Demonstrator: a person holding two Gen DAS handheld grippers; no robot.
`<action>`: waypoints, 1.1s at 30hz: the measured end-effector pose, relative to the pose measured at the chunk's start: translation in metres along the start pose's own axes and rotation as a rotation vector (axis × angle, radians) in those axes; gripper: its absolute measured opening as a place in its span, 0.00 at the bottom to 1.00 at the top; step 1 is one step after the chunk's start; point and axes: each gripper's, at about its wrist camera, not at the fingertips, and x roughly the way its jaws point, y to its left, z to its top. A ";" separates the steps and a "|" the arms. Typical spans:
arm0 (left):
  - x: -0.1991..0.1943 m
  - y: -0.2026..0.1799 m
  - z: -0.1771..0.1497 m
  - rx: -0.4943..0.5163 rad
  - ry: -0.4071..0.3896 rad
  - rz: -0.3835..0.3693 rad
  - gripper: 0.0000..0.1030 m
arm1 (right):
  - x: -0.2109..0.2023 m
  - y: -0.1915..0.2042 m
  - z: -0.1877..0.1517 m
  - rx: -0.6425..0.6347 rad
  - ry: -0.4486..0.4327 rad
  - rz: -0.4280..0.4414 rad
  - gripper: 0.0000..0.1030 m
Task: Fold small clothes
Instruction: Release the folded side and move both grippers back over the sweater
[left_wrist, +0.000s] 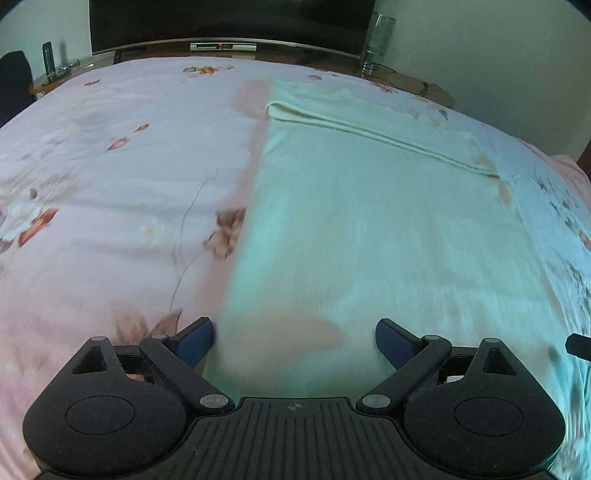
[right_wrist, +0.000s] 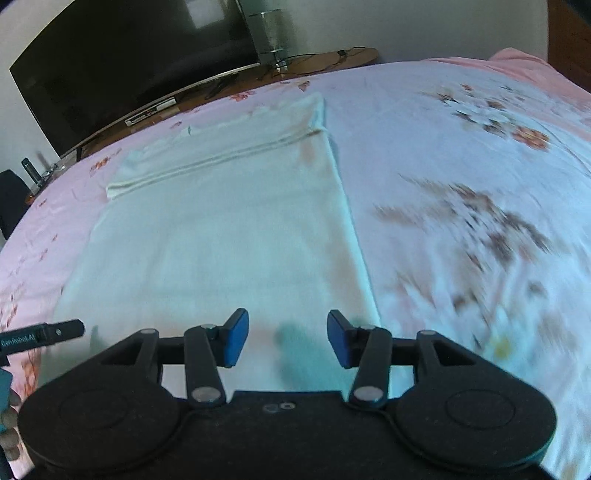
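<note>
Right now you are holding two grippers over one garment (left_wrist: 369, 229), a pale, partly folded piece lying flat on the flowered bedspread (left_wrist: 110, 184).

Your left gripper (left_wrist: 294, 341) is hanging with its jaws spread wide, nothing between the two blue pads (left_wrist: 195, 341). The garment's near end is passing under that gap, and its long left edge is running forward just inside the left pad. Its far end, ahead of you, is showing one folded band lying across the cloth. To the left of your gripper, bare bedspread is stretching to the bed's edge.

Your right gripper (right_wrist: 287, 338) is also standing open, its two pads (right_wrist: 236, 338) apart and gripping nothing. The garment (right_wrist: 221, 229) is lying ahead and to the left of it, with the long right edge running back toward the right pad. To the right of that edge, bedspread (right_wrist: 461, 166) is lying open and wide, blurred in this view.

The tip of your left gripper is showing at the left border of the right wrist view, near the garment's left side; both tools are hovering side by side at the near end.

Beyond the bed's far edge, one dark screen (left_wrist: 229, 22) is standing on one wooden shelf (right_wrist: 325, 59), well apart from the cloth.
</note>
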 end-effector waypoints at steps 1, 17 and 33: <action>-0.003 0.001 -0.004 0.003 0.002 -0.001 0.91 | -0.003 -0.002 -0.004 0.011 0.000 -0.003 0.45; -0.035 0.035 -0.049 -0.023 -0.013 0.012 0.91 | -0.025 -0.028 -0.056 0.091 0.017 -0.063 0.52; -0.040 0.052 -0.062 -0.148 -0.001 -0.159 0.63 | -0.024 -0.030 -0.062 0.103 0.035 -0.052 0.52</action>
